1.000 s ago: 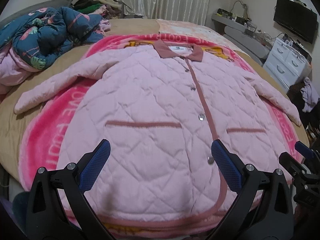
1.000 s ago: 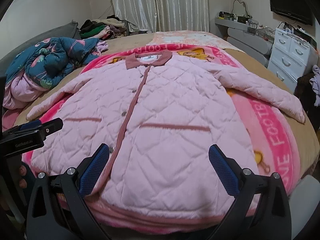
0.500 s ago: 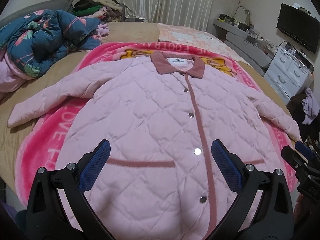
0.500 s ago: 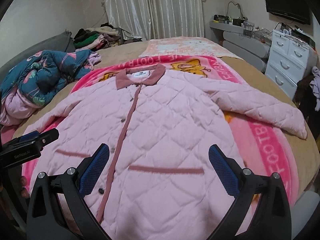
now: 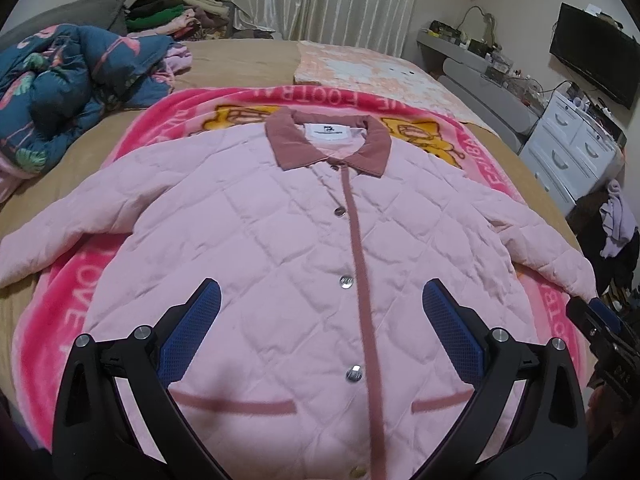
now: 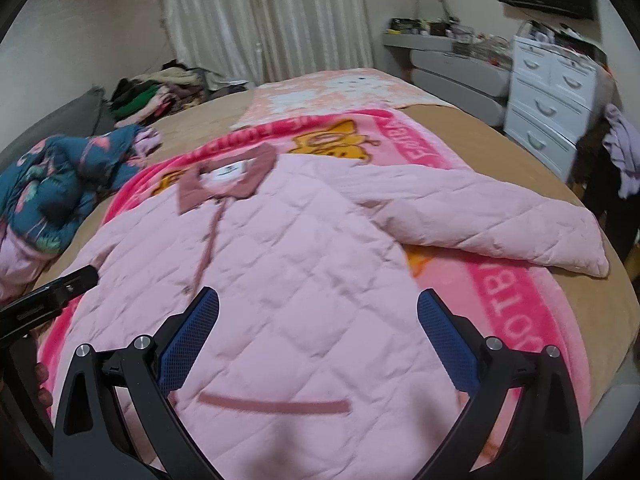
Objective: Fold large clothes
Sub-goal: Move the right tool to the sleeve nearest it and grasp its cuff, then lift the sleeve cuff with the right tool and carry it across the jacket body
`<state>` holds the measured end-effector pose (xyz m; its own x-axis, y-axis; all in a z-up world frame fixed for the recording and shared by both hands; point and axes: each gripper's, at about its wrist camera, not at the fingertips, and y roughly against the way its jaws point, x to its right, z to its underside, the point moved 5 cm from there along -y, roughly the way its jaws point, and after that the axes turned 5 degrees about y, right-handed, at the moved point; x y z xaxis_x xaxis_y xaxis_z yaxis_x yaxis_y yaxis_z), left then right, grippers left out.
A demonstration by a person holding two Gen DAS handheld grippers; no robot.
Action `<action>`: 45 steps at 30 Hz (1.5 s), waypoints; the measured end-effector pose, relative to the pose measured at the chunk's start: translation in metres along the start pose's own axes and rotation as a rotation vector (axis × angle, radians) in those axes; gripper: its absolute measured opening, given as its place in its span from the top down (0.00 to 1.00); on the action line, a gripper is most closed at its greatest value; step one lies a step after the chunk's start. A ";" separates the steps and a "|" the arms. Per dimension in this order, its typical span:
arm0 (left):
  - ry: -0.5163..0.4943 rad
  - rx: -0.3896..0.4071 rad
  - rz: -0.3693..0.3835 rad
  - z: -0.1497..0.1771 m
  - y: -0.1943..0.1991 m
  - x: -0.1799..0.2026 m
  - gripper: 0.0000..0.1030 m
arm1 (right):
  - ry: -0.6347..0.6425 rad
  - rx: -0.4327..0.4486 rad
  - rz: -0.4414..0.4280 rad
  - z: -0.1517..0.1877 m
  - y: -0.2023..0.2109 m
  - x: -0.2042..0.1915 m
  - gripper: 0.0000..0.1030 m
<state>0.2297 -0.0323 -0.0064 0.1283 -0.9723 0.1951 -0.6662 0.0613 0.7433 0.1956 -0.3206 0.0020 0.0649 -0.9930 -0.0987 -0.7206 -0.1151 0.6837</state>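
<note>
your left gripper point(image 5: 320, 316) is spread wide with nothing between its blue pads point(image 5: 192, 332), hovering over the lower front of the pink quilted jacket point(image 5: 280, 248), near its snap placket. your right gripper point(image 6: 318, 320) is just as wide and empty, above the jacket's pocket side. the jacket lies flat and buttoned across the middle of both frames, collar point(image 5: 326, 144) toward the top, sleeves spread to each side, on a pink blanket point(image 5: 72, 300) over the bed point(image 5: 240, 64). a blue floral quilt point(image 5: 68, 80) is bunched at upper left; white drawers point(image 6: 548, 92) stand at upper right.
</note>
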 end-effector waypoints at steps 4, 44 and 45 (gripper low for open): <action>-0.011 -0.018 -0.003 -0.008 -0.017 0.013 0.08 | -0.052 0.000 0.030 -0.006 -0.010 0.028 0.04; -0.109 -0.154 -0.068 -0.058 -0.187 0.156 0.08 | -0.866 -0.022 0.273 0.047 -0.114 0.388 0.04; -0.116 -0.147 -0.071 -0.061 -0.184 0.156 0.08 | -0.876 -0.014 0.277 0.046 -0.117 0.393 0.05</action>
<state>0.4171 -0.1817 -0.0739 0.0799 -0.9944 0.0697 -0.5428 0.0152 0.8397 0.2737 -0.6966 -0.1495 -0.6593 -0.6103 -0.4390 -0.6237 0.1180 0.7727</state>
